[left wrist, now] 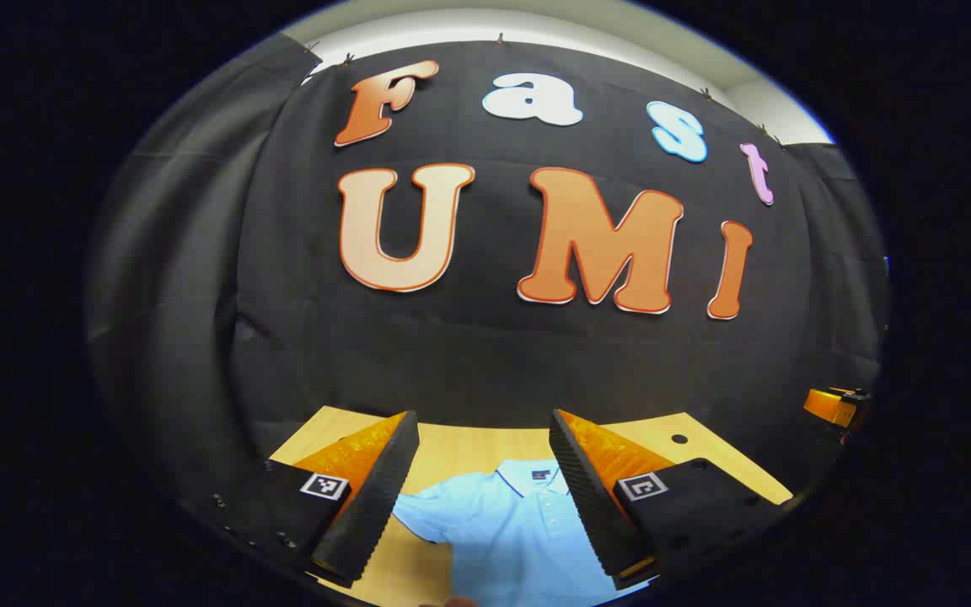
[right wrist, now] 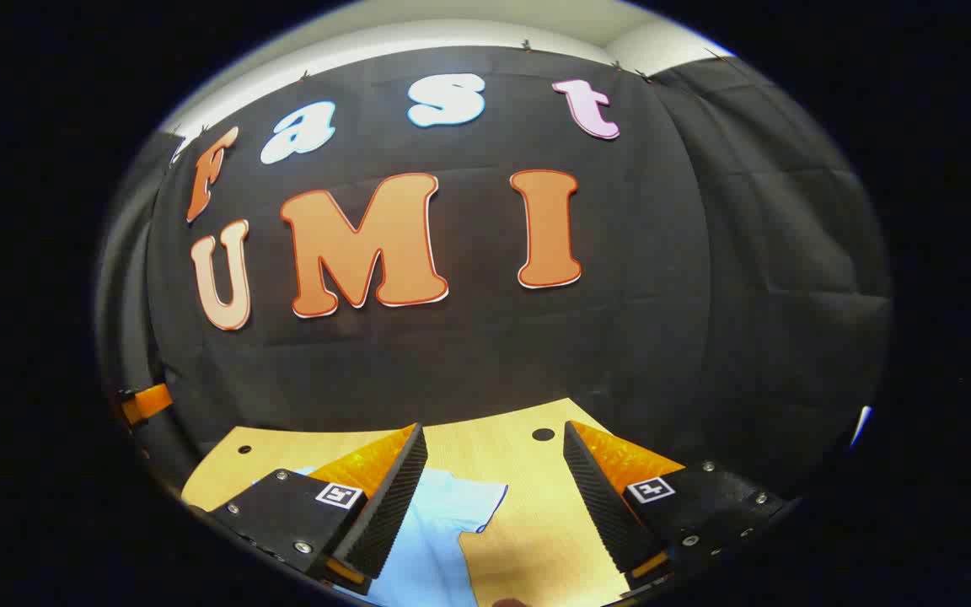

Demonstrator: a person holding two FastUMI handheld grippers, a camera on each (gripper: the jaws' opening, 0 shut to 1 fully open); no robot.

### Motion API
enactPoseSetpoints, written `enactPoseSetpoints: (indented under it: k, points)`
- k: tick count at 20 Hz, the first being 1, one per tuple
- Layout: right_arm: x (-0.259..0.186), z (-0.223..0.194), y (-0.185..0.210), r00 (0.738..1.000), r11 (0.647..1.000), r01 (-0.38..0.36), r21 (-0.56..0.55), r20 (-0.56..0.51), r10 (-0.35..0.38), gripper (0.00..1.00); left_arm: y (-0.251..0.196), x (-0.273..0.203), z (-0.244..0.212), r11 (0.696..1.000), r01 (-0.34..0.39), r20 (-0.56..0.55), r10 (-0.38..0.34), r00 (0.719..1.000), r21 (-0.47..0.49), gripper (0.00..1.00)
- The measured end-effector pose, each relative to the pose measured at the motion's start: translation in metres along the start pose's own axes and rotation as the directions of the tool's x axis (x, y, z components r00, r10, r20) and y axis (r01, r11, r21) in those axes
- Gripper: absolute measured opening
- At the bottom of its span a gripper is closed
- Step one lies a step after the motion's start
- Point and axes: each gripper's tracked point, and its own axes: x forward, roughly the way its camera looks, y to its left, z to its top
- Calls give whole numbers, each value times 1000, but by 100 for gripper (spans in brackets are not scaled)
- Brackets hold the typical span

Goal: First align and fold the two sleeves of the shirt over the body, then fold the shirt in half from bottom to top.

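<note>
Light-blue fabric marks the shirt, lying flat on the wooden surface, collar toward the booth wall, body running back toward the person. In the left gripper view, the left gripper hangs above it with fingers spread wide, holding nothing; the collar sits between and just beyond them, one sleeve spreading beside the left finger. In the right gripper view, the right gripper is likewise wide and empty; the opposite sleeve lies below and between its fingers, nearer the left one. Judgement: no fold is made yet. Each gripper is nearer its own sleeve, so each must descend onto that sleeve's outer edge.
</note>
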Motion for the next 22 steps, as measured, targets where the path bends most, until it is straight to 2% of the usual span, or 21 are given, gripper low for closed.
enactPoseSetpoints:
  k: [6,9,13,17,19,22]
  points:
    - [13,-5,40,998,999,-28,-18,-48,27,98,51,21,7,997,-72,10,71,997,24,100]
    - [37,-19,44,991,998,-66,-5,-118,65,99,55,21,9,993,-118,19,118,993,15,100]
    - [67,-25,40,983,994,-99,38,-152,104,98,57,18,14,984,-179,31,178,984,22,100]
    - [86,-36,30,976,995,-103,9,-189,103,98,55,21,9,975,-222,30,221,975,18,100]
    - [86,-36,30,975,994,-105,8,-194,105,98,51,27,8,975,-218,28,217,976,32,100]
    - [94,-35,20,976,997,-72,-12,-207,68,98,48,49,11,978,-201,29,200,979,62,100]
